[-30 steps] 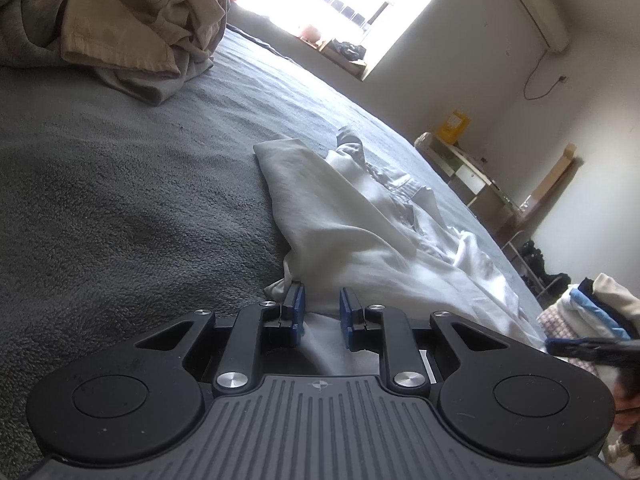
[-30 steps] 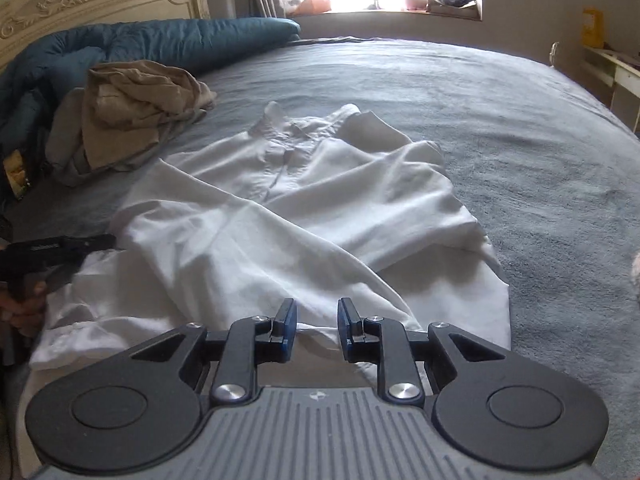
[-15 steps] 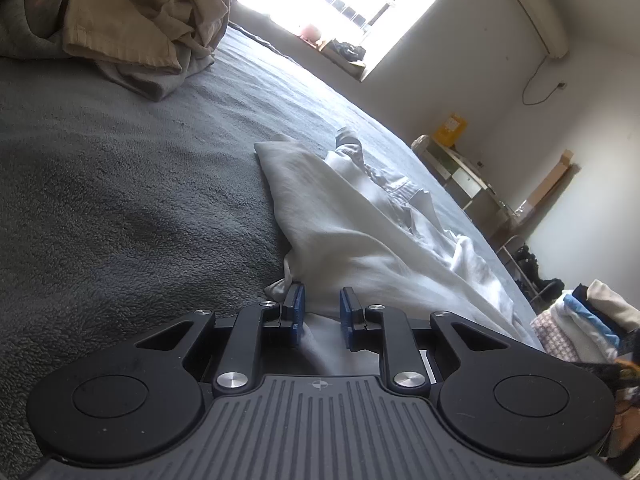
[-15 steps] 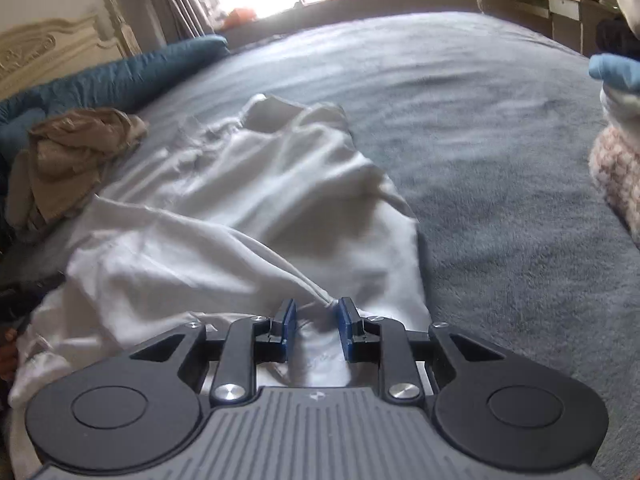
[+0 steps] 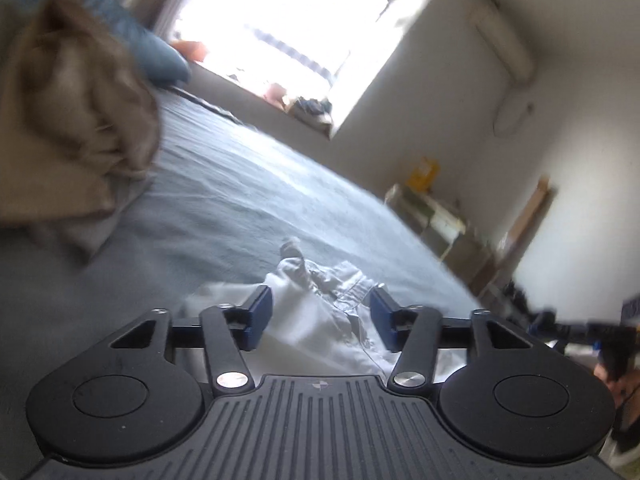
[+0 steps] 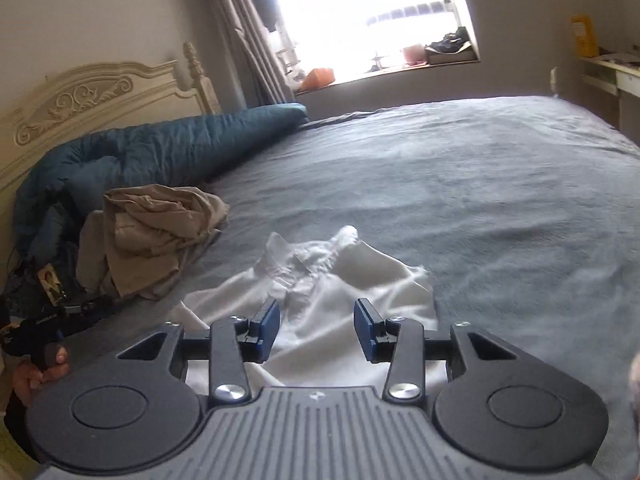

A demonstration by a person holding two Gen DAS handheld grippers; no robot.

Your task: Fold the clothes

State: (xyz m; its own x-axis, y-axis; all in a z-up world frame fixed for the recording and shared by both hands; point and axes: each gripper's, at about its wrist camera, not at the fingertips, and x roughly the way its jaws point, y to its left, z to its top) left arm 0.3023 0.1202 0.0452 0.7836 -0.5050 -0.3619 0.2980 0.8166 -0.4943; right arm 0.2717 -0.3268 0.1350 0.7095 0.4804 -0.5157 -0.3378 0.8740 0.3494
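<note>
Grey bed (image 6: 460, 184): white shirt (image 6: 332, 280), beige clothes (image 6: 156, 232), teal duvet (image 6: 160, 148)

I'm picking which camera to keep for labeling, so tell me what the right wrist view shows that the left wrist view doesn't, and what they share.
Only the right wrist view shows the carved headboard, the curtains and the long rolled teal duvet.

Only the left wrist view shows the wall air conditioner and the cardboard leaning on the far wall.

Both show the white shirt on the grey bedspread, the beige clothes pile, the window, and each gripper's blue fingers spread open over the shirt.
</note>
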